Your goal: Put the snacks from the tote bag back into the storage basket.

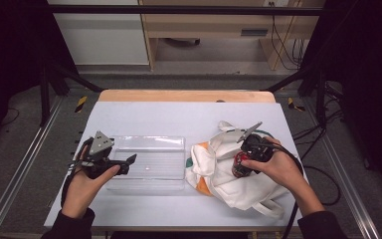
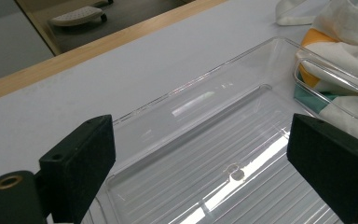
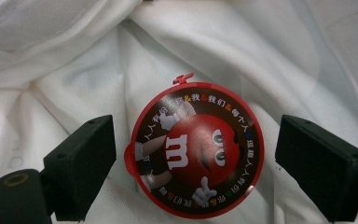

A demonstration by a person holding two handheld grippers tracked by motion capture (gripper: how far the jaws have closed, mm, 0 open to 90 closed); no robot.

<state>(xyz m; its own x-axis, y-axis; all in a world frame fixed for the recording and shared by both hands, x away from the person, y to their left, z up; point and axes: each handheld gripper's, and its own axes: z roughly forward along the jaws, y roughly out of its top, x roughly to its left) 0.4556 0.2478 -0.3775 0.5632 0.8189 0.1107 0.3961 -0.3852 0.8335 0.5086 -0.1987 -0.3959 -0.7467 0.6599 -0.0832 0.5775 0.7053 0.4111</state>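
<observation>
We take the clear ribbed plastic tray (image 1: 149, 164) on the white counter (image 1: 144, 119) as our landmark. At its near left corner we see the left hand (image 1: 82, 186) holding the left gripper (image 1: 129, 162), which hangs just over the tray's left end. In the left gripper view its two black jaws stand wide apart with nothing between them, and the tray's ribbed floor (image 2: 223, 163) lies below the gap.

To the right of the tray, touching its right end, lies a crumpled white cloth bag (image 1: 224, 174) with orange and teal print. The right hand (image 1: 278, 167) holds the right gripper (image 1: 238, 167) over the middle of this bag. In the right gripper view its jaws are spread, one on either side of a round red candy container lid (image 3: 196, 150) printed with a red cartoon figure and a ring of small characters. The lid rests on the white folds (image 3: 74, 70), and neither jaw touches it; a narrow gap shows on each side.

Beyond the tray, the bare counter runs to a wooden edge strip (image 1: 186, 95) at its far side.
</observation>
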